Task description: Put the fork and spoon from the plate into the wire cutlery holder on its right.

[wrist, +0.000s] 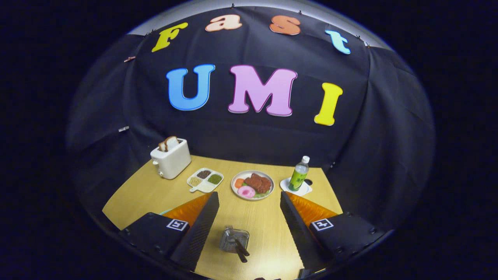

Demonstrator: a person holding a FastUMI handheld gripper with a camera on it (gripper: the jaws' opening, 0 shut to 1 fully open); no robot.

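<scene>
The wire cutlery holder (234, 240) stands on the wooden table, low between my fingers and nearer to me than their tips. Two utensils stand in it: a fork (229, 229) with its tines up, and a dark handle (241, 252) that leans out toward me. I cannot tell whether the second one is the spoon. My gripper (248, 193) is held above the table, open wide, with nothing between its fingers. A thin teal edge (166, 212), perhaps the plate, peeks out behind the left finger; the rest is hidden.
Beyond the fingertips a white plate of food (266, 194) sits mid-table. To its left are a divided dish of grains (205, 180) and a white toaster (171, 158) with bread. A green bottle (298, 175) stands on a coaster at the right.
</scene>
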